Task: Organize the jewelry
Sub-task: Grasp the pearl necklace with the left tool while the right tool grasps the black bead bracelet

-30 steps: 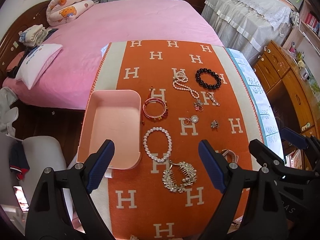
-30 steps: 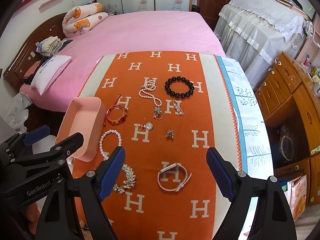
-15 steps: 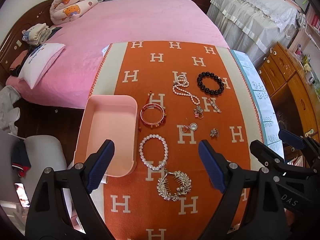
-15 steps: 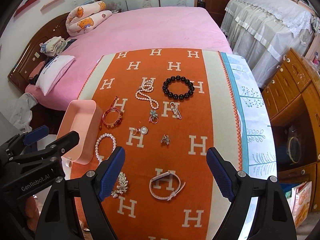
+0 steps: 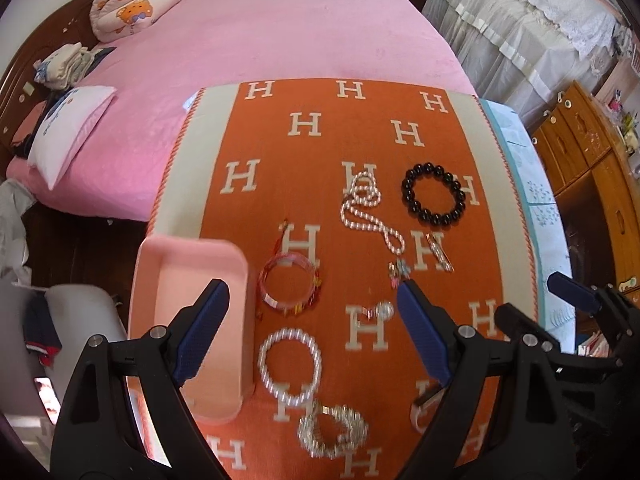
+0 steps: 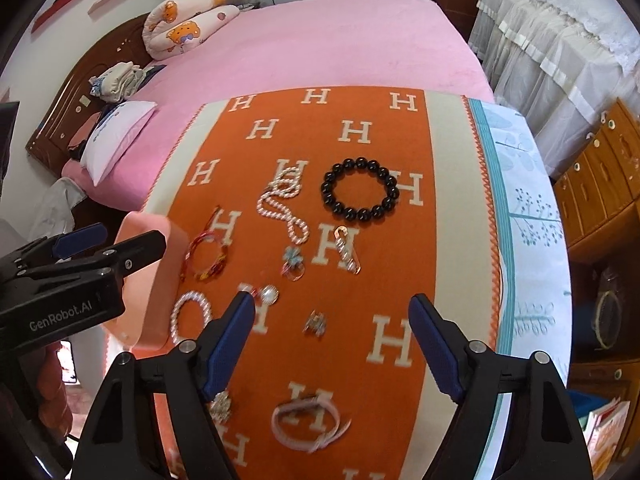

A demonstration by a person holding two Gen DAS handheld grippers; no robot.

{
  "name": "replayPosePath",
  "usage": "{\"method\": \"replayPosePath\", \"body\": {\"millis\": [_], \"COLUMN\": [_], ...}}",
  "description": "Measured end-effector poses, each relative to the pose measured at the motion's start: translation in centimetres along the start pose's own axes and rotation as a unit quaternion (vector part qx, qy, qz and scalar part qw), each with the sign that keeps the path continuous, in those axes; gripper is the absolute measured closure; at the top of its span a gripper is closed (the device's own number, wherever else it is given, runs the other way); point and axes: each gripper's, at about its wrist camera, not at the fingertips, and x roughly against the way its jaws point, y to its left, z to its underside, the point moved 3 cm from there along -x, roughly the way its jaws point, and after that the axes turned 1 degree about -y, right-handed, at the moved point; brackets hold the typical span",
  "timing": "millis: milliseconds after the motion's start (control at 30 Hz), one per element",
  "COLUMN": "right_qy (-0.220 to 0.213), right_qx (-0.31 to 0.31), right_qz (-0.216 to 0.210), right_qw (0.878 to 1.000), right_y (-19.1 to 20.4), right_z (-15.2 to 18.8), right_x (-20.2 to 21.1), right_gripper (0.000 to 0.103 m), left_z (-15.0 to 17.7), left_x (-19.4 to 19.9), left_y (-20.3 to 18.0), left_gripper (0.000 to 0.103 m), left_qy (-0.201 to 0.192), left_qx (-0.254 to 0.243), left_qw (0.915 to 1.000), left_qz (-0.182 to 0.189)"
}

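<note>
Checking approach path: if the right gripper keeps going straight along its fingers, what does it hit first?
Likely the small silver charm, lying between the open fingers of the right gripper on the orange cloth. Depth is unclear; it may land on bare cloth nearby.

My right gripper [image 6: 332, 340] gapes over the orange H-patterned cloth [image 6: 400, 264].
A small silver charm [image 6: 316, 323] lies between its blue fingertips [image 6: 434, 350].

Bright, even daylight is spread across both fisheye views, with only faint shadows cast. Straight lines are bowed and the corners are lost to black vignette. Motion blur is seen on the pearl bracelet [image 5: 289, 366] and the orange blanket [image 6: 384, 280] lettering.
</note>
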Motion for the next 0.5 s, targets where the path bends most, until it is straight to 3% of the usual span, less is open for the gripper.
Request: {"method": "replayPosePath", "body": {"millis": [233,500], "right_qy": [0.027,0.054], "right_qx": [-0.023,-0.065], "right_qz": [0.009,-0.018], "right_qw": [0.999,0.996], "right_y": [-4.1,-7.7], "right_z": [-4.3,-8.5], "right_x": [-5.9,-13.0], "right_gripper": [0.035,0.044], "left_z": [-3.7,-6.1], "left_x": [-6.5,-13.3], "left_y": [-1.7,-3.1], "left_gripper": [0.020,0.027], "left_qy": [0.031,0.076], "left_qx": [-0.009,-0.015], "left_qw": [0.9994,0.9967], "left_qz": [0.008,0.025]}}
